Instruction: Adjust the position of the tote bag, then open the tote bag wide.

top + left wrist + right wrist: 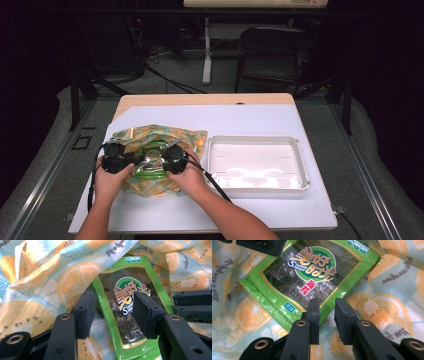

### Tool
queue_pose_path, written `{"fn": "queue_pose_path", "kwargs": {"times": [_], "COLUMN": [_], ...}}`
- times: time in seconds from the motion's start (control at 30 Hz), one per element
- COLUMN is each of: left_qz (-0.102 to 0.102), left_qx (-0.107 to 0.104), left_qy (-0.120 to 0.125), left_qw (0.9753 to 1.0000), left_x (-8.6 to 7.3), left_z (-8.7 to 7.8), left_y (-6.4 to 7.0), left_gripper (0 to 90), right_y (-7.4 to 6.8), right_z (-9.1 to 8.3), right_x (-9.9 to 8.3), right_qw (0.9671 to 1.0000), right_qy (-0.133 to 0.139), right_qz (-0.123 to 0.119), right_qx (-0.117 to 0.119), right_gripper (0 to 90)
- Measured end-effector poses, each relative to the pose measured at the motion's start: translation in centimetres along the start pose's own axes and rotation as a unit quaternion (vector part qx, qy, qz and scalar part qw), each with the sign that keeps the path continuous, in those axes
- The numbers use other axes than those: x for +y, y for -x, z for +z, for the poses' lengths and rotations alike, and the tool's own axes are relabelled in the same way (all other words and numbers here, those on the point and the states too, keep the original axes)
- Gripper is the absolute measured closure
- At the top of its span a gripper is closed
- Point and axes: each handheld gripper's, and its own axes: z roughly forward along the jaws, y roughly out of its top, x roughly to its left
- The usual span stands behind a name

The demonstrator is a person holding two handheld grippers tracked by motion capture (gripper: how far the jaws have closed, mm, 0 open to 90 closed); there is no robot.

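A green seaweed snack packet (pixel 151 161) (pixel 125 322) (pixel 307 272) lies on a cloth bag (pixel 190 140) (pixel 62 277) (pixel 392 300) printed with orange and kiwi slices. Both hands hold the grippers over it at the table's left. My left gripper (pixel 134 161) (pixel 113 315) is open, its jaws astride the packet's lower half. My right gripper (pixel 164 163) (pixel 327 315) is open only by a narrow gap, its tips at the packet's near edge, where green film and cloth show between them. Each gripper view also catches the other gripper's black jaw at its border.
A white empty tray (pixel 301 165) stands to the right of the bag on the white table cover (pixel 225 120). Black cables trail from both grippers toward the front edge. A chair and a desk leg stand on the floor beyond the table.
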Motion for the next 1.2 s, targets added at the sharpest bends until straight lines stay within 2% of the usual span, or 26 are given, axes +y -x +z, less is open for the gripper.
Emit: {"fn": "queue_pose_path", "kwargs": {"times": [0.13,0.17,0.4,0.47,0.53,0.6,0.63,0.77,0.83,0.87,0.93,1.2], "left_qz": [-0.003,-0.007,-0.016,-0.015,-0.017,-0.017,-0.018,-0.020,-0.022,-0.024,-0.021,-0.040], "left_qx": [-0.006,-0.009,-0.013,-0.011,-0.010,-0.010,-0.010,-0.011,-0.010,-0.010,-0.010,-0.015], "left_qy": [0.006,0.010,0.013,0.010,0.010,0.007,0.006,-0.002,-0.004,-0.006,-0.010,-0.015], "left_qw": [1.0000,0.9999,0.9997,0.9998,0.9998,0.9998,0.9998,0.9997,0.9997,0.9996,0.9997,0.9990], "left_x": [0.15,0.18,0.20,0.21,0.20,0.19,0.18,0.16,0.10,0.06,0.00,-0.48], "left_z": [0.09,0.09,-0.13,-0.11,-0.07,-0.05,0.00,0.09,0.14,0.13,0.08,0.32], "left_y": [-0.21,-0.31,-0.57,-0.56,-0.50,-0.44,-0.42,-0.48,-0.41,-0.36,-0.34,-0.60], "left_gripper": [51.3,51.3,50.8,50.3,49.8,49.1,48.5,47.5,47.5,47.4,47.4,46.9], "right_y": [0.08,0.16,0.10,0.12,0.03,0.20,0.15,0.47,0.44,0.48,0.41,0.40], "right_z": [0.05,-0.03,0.20,0.01,0.08,-0.09,-0.02,-0.29,-0.17,-0.27,-0.24,-0.22], "right_x": [0.05,0.16,0.16,0.21,0.06,0.04,-0.08,-0.08,-0.15,-0.09,-0.11,-0.13], "right_qw": [1.0000,0.9999,1.0000,1.0000,1.0000,1.0000,1.0000,1.0000,1.0000,1.0000,1.0000,1.0000], "right_qy": [-0.002,-0.010,0.000,-0.009,0.003,-0.005,0.004,-0.009,0.000,-0.009,-0.007,-0.006], "right_qz": [0.001,-0.003,0.005,-0.004,0.005,0.000,0.006,0.000,0.005,0.001,0.001,0.003], "right_qx": [0.005,0.006,0.006,0.002,0.000,0.001,-0.001,-0.001,-0.001,-0.001,-0.002,-0.002], "right_gripper": [74.5,74.5,74.8,75.0,75.3,75.4,75.4,75.4,75.5,75.9,76.2,76.2]}}
